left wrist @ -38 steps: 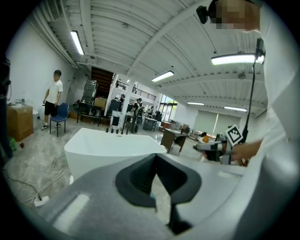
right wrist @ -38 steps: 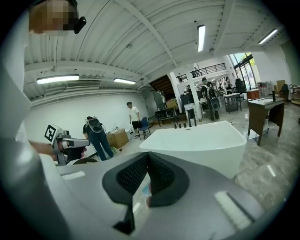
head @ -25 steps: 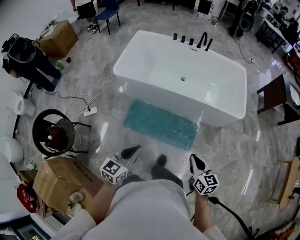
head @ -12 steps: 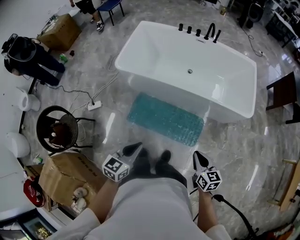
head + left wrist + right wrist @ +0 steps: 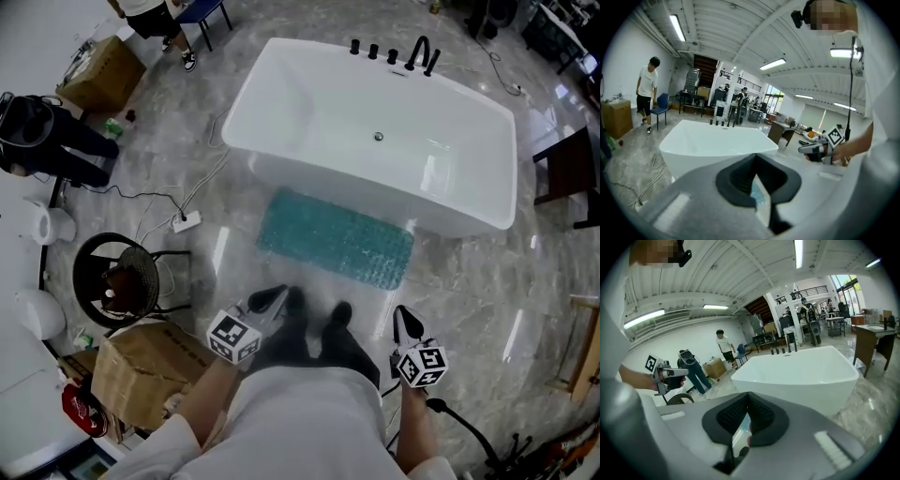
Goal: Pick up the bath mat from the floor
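Note:
The teal bath mat (image 5: pixel 336 237) lies flat on the grey floor against the front of the white bathtub (image 5: pixel 281 103). Both grippers hang low by the person's waist, short of the mat's near edge. My left gripper (image 5: pixel 269 299) points at the mat's left end, jaws shut and empty. My right gripper (image 5: pixel 405 325) sits to the right of the person's dark shoes (image 5: pixel 339 314), also shut and empty. In the left gripper view the closed jaws (image 5: pixel 755 159) aim at the tub (image 5: pixel 712 140). The right gripper view shows its shut jaws (image 5: pixel 747 398) and the tub (image 5: pixel 801 371).
A cardboard box (image 5: pixel 150 370) and a black round stool (image 5: pixel 117 277) stand at the left, with a power strip (image 5: pixel 186 222) and cable on the floor. Another person (image 5: pixel 47 141) crouches far left. A dark chair (image 5: pixel 572 178) stands right of the tub.
The person has stepped forward, so the shoes and both grippers are nearer the mat's front edge. Both grippers stayed shut and empty.

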